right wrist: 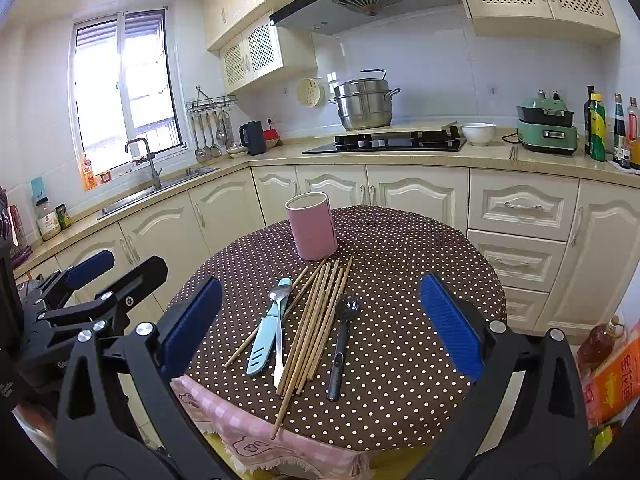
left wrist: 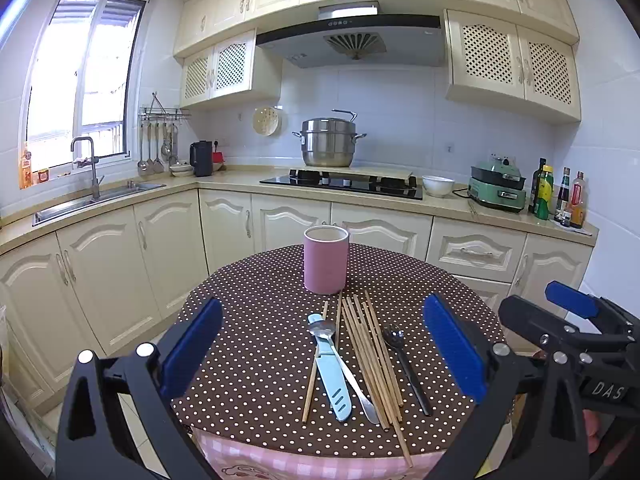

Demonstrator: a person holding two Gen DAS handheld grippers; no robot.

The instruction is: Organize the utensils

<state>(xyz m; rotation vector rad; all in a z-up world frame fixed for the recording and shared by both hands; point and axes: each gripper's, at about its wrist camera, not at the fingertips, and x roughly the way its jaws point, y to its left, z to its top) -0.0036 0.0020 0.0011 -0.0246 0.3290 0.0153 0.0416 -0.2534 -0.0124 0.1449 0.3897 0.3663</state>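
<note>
Left wrist view: left gripper (left wrist: 322,344) spread wide, blue pads empty, hovering at the near edge of the round polka-dot table (left wrist: 248,360). Directly ahead between the pads, a loose row of utensils, all lying lengthwise toward the pink holder cup (left wrist: 326,260): a single chopstick (left wrist: 314,364) at left, a pale blue knife (left wrist: 332,376) with a metal spoon (left wrist: 344,364) crossing over it, a bundle of wooden chopsticks (left wrist: 372,360), then a black spoon (left wrist: 406,364) at right. Cup upright, just beyond the chopstick tips, apparently empty, though its inside is mostly hidden. Right gripper (left wrist: 560,312) visible off to the right, jaws likewise apart. Right wrist view: right gripper (right wrist: 320,320) open and holding nothing, the utensils fanned ahead, slanting up-left toward the cup (right wrist: 312,226); black spoon (right wrist: 340,344) nearest the right pad, knife (right wrist: 264,332) and metal spoon (right wrist: 278,320) nearer the left. One chopstick (right wrist: 290,396) overhanging the table's near edge above the pink cloth (right wrist: 248,420). Probably a crosswise pinch needed, fingers straddling a handle; nothing blocking the path to the cup.
</note>
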